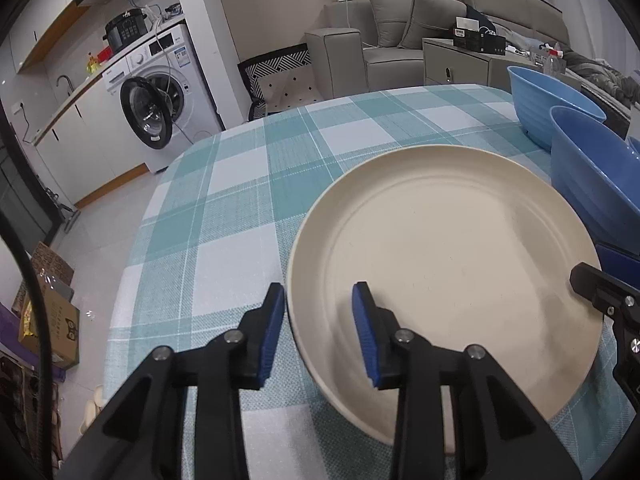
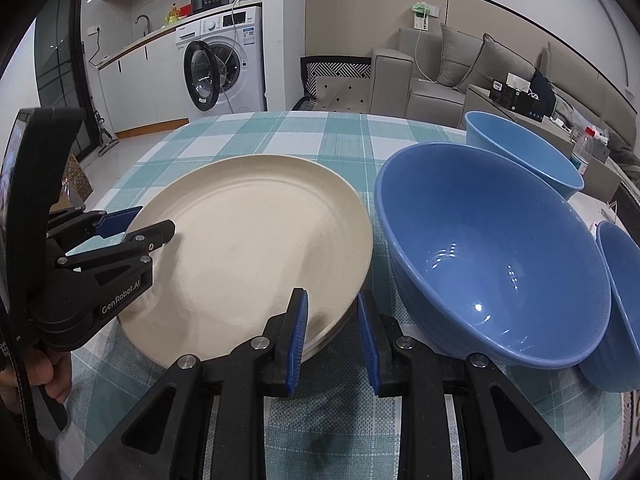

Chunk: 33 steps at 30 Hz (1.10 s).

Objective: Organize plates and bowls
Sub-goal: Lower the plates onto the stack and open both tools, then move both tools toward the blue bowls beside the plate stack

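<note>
A cream plate (image 1: 448,264) lies on the checked tablecloth (image 1: 240,184); in the right wrist view (image 2: 248,240) it appears to rest on another plate beneath. My left gripper (image 1: 318,300) is open and straddles the plate's left rim, one finger outside, one over the plate. My right gripper (image 2: 332,320) is open and straddles the plate's near right rim. A large blue bowl (image 2: 488,264) stands right of the plate. A second blue bowl (image 2: 520,152) sits behind it and a third (image 2: 618,312) at the far right.
The table's left edge (image 1: 132,248) drops to a tiled floor with cardboard boxes (image 1: 52,316). A washing machine (image 2: 224,56) and a grey sofa (image 2: 440,76) stand beyond the table. A plastic bottle (image 2: 584,148) stands behind the bowls.
</note>
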{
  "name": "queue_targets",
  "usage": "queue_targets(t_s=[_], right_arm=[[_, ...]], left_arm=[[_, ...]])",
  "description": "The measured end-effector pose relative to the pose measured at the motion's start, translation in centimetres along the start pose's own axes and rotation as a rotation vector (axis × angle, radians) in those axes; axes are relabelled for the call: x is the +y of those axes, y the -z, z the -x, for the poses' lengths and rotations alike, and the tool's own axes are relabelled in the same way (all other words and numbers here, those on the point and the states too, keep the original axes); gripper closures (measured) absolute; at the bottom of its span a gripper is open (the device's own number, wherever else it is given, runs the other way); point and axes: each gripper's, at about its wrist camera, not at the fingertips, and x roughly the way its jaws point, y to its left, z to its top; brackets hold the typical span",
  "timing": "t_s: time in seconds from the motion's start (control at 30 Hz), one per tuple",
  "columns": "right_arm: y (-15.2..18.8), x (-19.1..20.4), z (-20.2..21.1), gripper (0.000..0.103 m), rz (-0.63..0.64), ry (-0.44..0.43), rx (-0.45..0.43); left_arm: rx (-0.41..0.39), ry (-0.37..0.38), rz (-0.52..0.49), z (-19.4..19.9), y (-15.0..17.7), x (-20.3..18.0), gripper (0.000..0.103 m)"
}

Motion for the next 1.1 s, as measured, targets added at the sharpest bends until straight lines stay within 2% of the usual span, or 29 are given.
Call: queue_targets(t_s=[0.1,0.17,0.23,0.33,0.43,0.7,0.8,0.87,0.9,0.93,0.97,1.1], right_arm=[[-0.2,-0.4,0.2,0.075,-0.009,-0.019,0.002],[-0.3,-0.6,0.5,0.061,-0.02,-0.055,0.002],[-0.4,-0.8,1.2,0.041,-0.029,-0.074,-0.016],[-0.6,-0.9,2.0,0.021,-0.039,-0.12,-0.029],[-0.7,-0.5,2.7,0.019,-0.025,-0.146,-0.032],[-0.9,0.0,5.1,0.002,-0.016,-0.219,-0.064],[-1.2,0.1,6.4,0.001,-0.009,-0.245,-0.083],[-1.3,0.0,7.4,0.001,-0.005,-0.258,-0.093],[-1.5,-0.2,8.0,0.001,-0.002,-0.251,-0.103],[-1.6,-0.4,8.5,0.001,0.004,-0.245,-0.111],[-1.8,-0.6,9.1,0.001,0.009,-0.237,-0.121],[-2.4,-2.1,11.3,0.0,0.017,-0.218,-0.154]], left_arm=[[0.006,0.027,0.02,0.2,0.2,0.3,0.056],[0.005,0.054,0.047,0.6,0.4,0.8,0.054],[0.007,0.081,0.085,1.1,0.7,1.3,0.051],[0.012,0.124,0.149,2.1,1.2,2.4,0.048],[0.005,0.165,0.188,3.3,1.8,3.2,0.047],[-0.045,0.174,0.199,7.1,2.3,4.0,0.044],[-0.06,0.19,0.198,8.2,2.2,3.9,0.043],[-0.071,0.188,0.19,9.0,2.0,3.7,0.031],[-0.08,0.179,0.194,9.4,2.0,3.6,0.01],[-0.101,0.168,0.202,9.9,1.9,3.6,0.004],[-0.13,0.167,0.21,10.5,1.9,3.6,0.004],[-0.157,0.167,0.219,11.8,1.2,3.3,0.0]])
